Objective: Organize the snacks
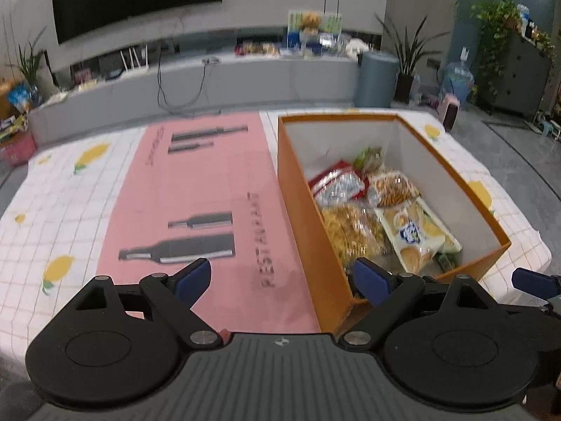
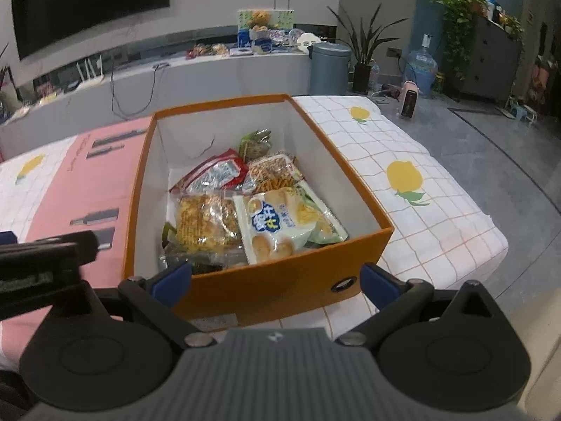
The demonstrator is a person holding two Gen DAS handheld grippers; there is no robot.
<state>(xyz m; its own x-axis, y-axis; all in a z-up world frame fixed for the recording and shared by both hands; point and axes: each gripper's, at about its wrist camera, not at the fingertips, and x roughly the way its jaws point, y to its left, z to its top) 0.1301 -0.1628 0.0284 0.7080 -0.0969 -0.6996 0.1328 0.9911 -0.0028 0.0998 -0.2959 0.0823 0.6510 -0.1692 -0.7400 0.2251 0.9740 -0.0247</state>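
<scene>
An open orange box [image 1: 301, 189] [image 2: 280, 280] with white inner walls stands on the table. Several snack packets lie in it: a white bun packet [image 2: 277, 224] [image 1: 413, 235], a yellow noodle packet [image 2: 207, 221] [image 1: 350, 231], a red and silver packet [image 2: 214, 175] [image 1: 336, 182], an orange cracker packet [image 2: 273, 172] and a green one [image 2: 256, 144]. My left gripper [image 1: 282, 280] is open and empty, near the box's front left corner. My right gripper [image 2: 277, 280] is open and empty, just in front of the box's near wall.
A pink mat [image 1: 196, 210] printed with bottles lies left of the box on a white checked lemon tablecloth [image 2: 413, 189]. The table's right edge drops to a grey floor [image 2: 508, 147]. A low grey bench [image 1: 210, 84] with more snacks stands behind.
</scene>
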